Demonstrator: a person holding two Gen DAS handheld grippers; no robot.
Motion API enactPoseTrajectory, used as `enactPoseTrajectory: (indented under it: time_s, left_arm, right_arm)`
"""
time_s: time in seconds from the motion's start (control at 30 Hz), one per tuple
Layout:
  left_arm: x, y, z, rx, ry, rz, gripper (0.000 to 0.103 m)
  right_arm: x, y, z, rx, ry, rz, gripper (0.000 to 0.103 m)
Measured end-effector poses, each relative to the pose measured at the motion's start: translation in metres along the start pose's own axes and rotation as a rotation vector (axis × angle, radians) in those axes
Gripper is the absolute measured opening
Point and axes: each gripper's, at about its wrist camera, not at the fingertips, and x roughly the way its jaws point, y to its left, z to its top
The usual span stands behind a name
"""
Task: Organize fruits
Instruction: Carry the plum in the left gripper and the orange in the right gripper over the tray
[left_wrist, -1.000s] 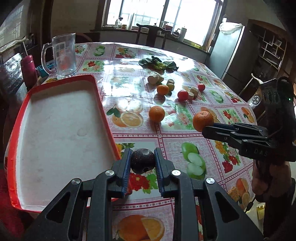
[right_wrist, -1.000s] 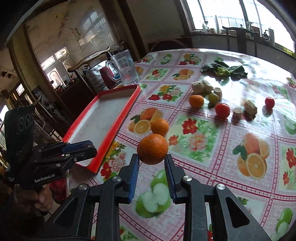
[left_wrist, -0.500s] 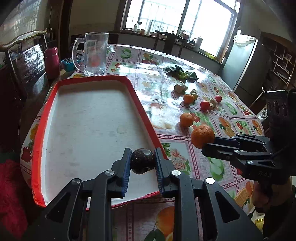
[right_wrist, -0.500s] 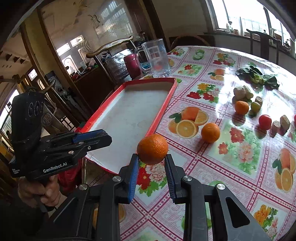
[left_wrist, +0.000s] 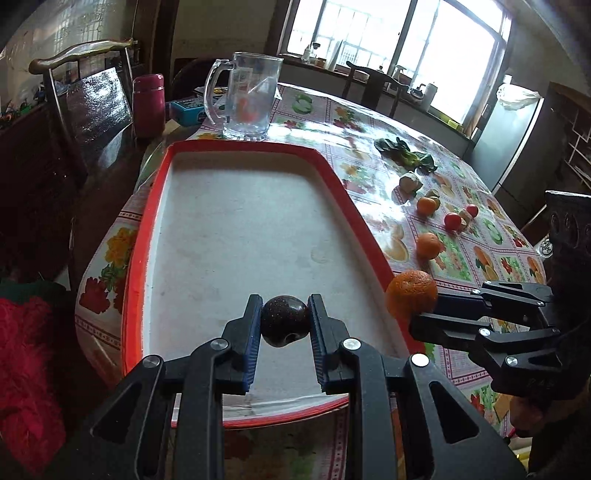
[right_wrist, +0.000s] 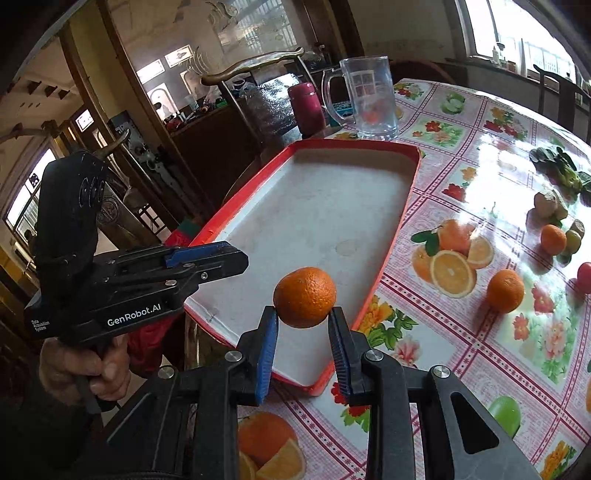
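Observation:
My left gripper (left_wrist: 285, 319) is shut on a dark purple round fruit (left_wrist: 285, 320) and holds it above the near end of the red-rimmed white tray (left_wrist: 236, 236). My right gripper (right_wrist: 303, 325) is shut on an orange (right_wrist: 304, 297) and holds it over the tray's near right edge (right_wrist: 397, 229). The orange also shows in the left wrist view (left_wrist: 411, 293), just right of the tray rim. The left gripper shows in the right wrist view (right_wrist: 207, 262), left of the orange. The tray holds nothing.
More fruit lies on the flowered tablecloth right of the tray: two oranges (left_wrist: 428, 245) (left_wrist: 426, 205), red fruits (left_wrist: 452, 220), pale pieces (left_wrist: 410, 181) and green leaves (left_wrist: 404, 157). A glass mug (left_wrist: 247, 99) and a red cup (left_wrist: 149, 105) stand beyond the tray's far end.
Both grippers have moved left with their fruit, from over the tablecloth to over the tray's near end. Both stay shut on their fruit.

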Motion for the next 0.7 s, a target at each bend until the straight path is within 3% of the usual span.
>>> enactPoseTrajectory:
  time_s: [0.6, 0.7]
  left_arm:
    - [0.018, 0.030, -0.009, -0.030, 0.098, 0.057, 0.023]
    - [0.018, 0.030, -0.010, -0.032, 0.107, 0.053, 0.030]
  right_arm:
    - [0.048, 0.021, 0.007, -0.077, 0.142, 0.004, 0.031]
    - [0.044, 0.019, 0.007, -0.062, 0.132, -0.004, 0.035]
